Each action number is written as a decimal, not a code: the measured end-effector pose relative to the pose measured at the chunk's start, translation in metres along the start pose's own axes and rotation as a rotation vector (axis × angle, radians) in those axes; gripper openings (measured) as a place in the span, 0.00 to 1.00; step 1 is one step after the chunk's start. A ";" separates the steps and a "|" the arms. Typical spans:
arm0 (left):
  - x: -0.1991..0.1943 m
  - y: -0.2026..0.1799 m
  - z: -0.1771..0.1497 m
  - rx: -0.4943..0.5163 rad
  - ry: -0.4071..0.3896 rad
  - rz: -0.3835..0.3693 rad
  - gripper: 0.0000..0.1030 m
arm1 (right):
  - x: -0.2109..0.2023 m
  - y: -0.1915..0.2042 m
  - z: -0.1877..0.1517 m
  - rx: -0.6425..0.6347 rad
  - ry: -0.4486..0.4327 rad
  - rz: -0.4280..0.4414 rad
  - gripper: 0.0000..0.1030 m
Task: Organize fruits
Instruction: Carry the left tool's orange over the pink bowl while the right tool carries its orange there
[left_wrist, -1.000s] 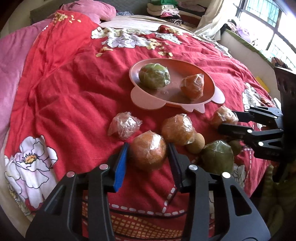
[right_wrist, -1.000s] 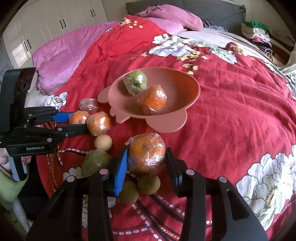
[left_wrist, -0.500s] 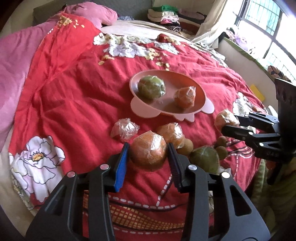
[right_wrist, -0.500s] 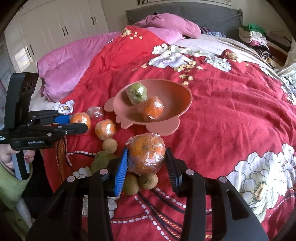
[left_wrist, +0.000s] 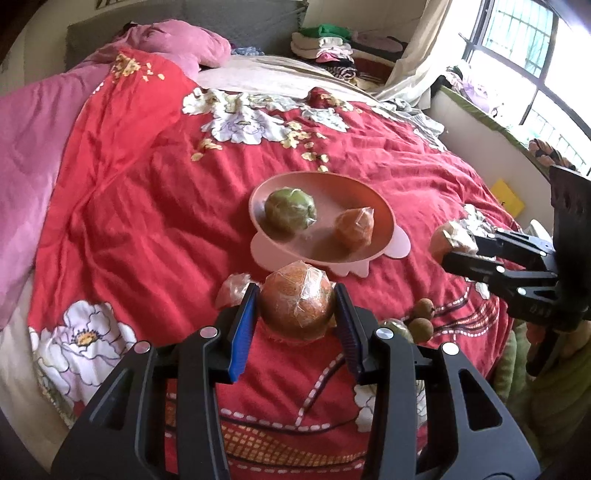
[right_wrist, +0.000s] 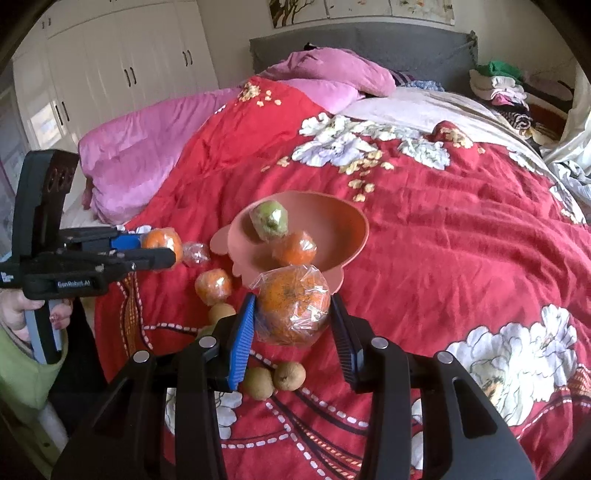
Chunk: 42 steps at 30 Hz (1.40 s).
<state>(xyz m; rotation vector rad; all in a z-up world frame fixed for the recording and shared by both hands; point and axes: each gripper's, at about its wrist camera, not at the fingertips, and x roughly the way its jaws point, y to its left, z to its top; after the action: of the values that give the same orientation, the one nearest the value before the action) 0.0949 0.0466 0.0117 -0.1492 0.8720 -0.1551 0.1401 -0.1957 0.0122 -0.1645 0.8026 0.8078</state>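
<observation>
Landmark: pink bowl on the red bedspread.

1. Left gripper, left of and before the bowl: fingers closed to fruit width on a plastic-wrapped orange, held above the bed.
2. In the bowl: one green fruit, one wrapped orange fruit.
3. Right gripper, just before the bowl: fingers closed on a second wrapped orange.

Handling, as judged: firm, round, moderately heavy; wrap is slippery, so grip across the widest middle.

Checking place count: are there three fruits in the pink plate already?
No, the right wrist view shows only two in the pink plate: a wrapped green fruit and a wrapped orange.
</observation>
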 end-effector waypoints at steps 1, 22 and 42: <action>0.001 -0.001 0.001 -0.001 -0.001 -0.001 0.32 | -0.001 0.000 0.002 -0.001 -0.005 0.001 0.37; 0.042 -0.014 0.038 0.030 0.025 -0.017 0.32 | 0.014 -0.016 0.038 -0.005 -0.030 -0.003 0.37; 0.077 -0.017 0.049 0.067 0.077 0.001 0.32 | 0.059 -0.034 0.073 -0.020 0.028 0.002 0.37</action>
<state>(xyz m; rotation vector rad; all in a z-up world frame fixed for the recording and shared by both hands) 0.1800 0.0181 -0.0119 -0.0809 0.9420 -0.1895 0.2306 -0.1544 0.0169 -0.1932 0.8212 0.8169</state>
